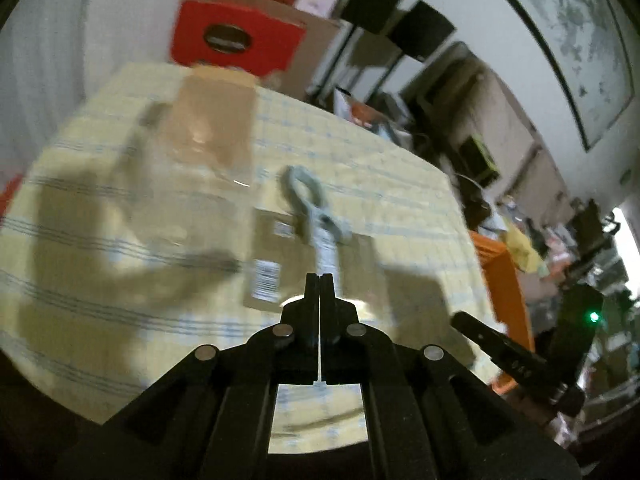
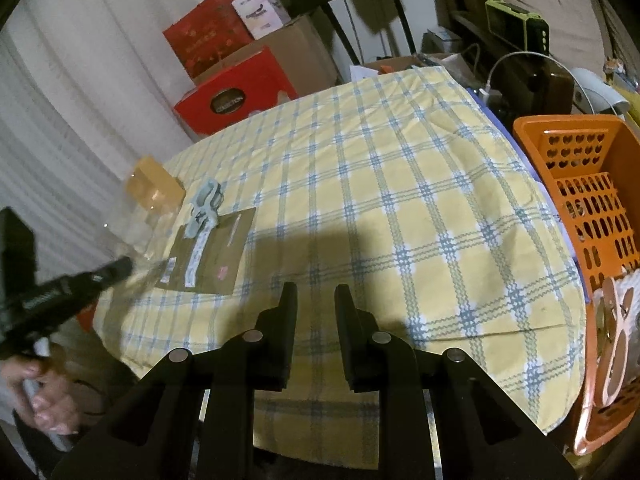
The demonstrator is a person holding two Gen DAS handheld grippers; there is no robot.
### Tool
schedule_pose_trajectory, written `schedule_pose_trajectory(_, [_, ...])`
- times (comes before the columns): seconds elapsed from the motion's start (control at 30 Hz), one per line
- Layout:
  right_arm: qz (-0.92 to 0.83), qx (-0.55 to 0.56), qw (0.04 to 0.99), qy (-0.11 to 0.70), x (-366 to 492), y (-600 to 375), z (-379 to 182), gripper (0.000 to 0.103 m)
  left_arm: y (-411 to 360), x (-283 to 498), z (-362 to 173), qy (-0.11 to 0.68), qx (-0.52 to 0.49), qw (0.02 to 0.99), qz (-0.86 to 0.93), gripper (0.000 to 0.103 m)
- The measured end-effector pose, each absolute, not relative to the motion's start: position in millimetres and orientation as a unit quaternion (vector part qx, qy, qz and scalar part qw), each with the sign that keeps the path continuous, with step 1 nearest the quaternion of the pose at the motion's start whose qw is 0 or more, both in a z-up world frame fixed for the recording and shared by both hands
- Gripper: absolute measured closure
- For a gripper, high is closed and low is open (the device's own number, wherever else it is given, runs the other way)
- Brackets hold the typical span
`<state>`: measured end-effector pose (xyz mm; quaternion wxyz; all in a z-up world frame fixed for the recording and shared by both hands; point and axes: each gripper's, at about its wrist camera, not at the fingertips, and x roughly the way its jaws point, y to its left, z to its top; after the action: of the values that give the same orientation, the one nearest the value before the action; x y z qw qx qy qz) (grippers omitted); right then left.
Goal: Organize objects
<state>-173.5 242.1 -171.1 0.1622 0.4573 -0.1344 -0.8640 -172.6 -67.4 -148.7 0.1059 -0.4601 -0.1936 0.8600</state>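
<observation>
A pale grey-green clip (image 1: 316, 212) with a white strip lies on a flat brown envelope (image 1: 276, 256) on the checked tablecloth. My left gripper (image 1: 320, 280) is shut with nothing between its fingers and hovers just short of the clip's strip. In the right wrist view the clip (image 2: 204, 204) and the envelope (image 2: 218, 252) sit at the table's left edge, with the left gripper (image 2: 125, 265) beside them, held by a hand (image 2: 44, 396). My right gripper (image 2: 316, 294) hangs over the near table edge, its jaws slightly apart and nothing between them.
A clear container with an amber top (image 2: 154, 192) stands behind the clip. An orange basket (image 2: 580, 200) at the table's right side holds a peach clip (image 2: 616, 344). Red boxes (image 2: 236, 96) and cardboard boxes stand beyond the yellow-and-blue tablecloth (image 2: 400, 200).
</observation>
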Motion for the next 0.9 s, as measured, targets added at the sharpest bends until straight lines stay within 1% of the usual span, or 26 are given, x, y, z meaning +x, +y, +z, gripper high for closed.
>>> schedule_pose_trajectory(0.07, [-0.869, 0.457, 0.158, -0.102, -174, 227, -172, 0.083, -72, -176, -158, -0.173, -0.464, 0.064, 0.866, 0.103])
schedule_pose_trajectory(0.17, [-0.866, 0.456, 0.193, -0.068, -175, 195, -178, 0.083, -75, -180, -177, -0.160, -0.475, 0.047, 0.864, 0.103])
schedule_pose_trajectory(0.3, [-0.869, 0.450, 0.200, -0.042, -186, 171, -187, 0.083, -59, -181, -186, -0.106, -0.469, 0.057, 0.875, 0.103])
schedule_pose_trajectory(0.5, [-0.866, 0.445, 0.225, -0.044, -193, 154, -193, 0.083, -48, -183, -199, -0.115, -0.475, 0.095, 0.867, 0.103])
schedule_pose_trajectory(0.57, [-0.861, 0.444, 0.245, -0.052, -192, 149, -195, 0.081, -46, -182, -200, -0.119, -0.478, 0.126, 0.861, 0.103])
schedule_pose_trajectory(0.6, [-0.861, 0.441, 0.246, -0.053, -191, 147, -194, 0.077, -39, -182, -200, -0.109, -0.479, 0.151, 0.858, 0.103])
schedule_pose_trajectory(0.67, [-0.860, 0.440, 0.255, -0.054, -191, 143, -194, 0.077, -27, -179, -200, -0.088, -0.478, 0.172, 0.857, 0.103])
schedule_pose_trajectory(0.7, [-0.856, 0.439, 0.265, -0.059, -191, 142, -194, 0.079, -23, -178, -199, -0.079, -0.477, 0.166, 0.859, 0.103])
schedule_pose_trajectory(0.73, [-0.843, 0.444, 0.293, -0.084, -193, 141, -197, 0.084, -23, -179, -198, -0.079, -0.478, 0.164, 0.859, 0.103])
schedule_pose_trajectory(0.8, [-0.817, 0.457, 0.327, -0.131, -196, 140, -203, 0.088, -27, -180, -200, -0.098, -0.479, 0.167, 0.856, 0.103])
schedule_pose_trajectory(0.87, [-0.813, 0.453, 0.328, -0.162, -200, 142, -207, 0.089, -31, -179, -202, -0.116, -0.480, 0.170, 0.853, 0.103])
schedule_pose_trajectory(0.9, [-0.812, 0.454, 0.327, -0.167, -200, 142, -207, 0.091, -37, -180, -201, -0.122, -0.480, 0.164, 0.853, 0.103])
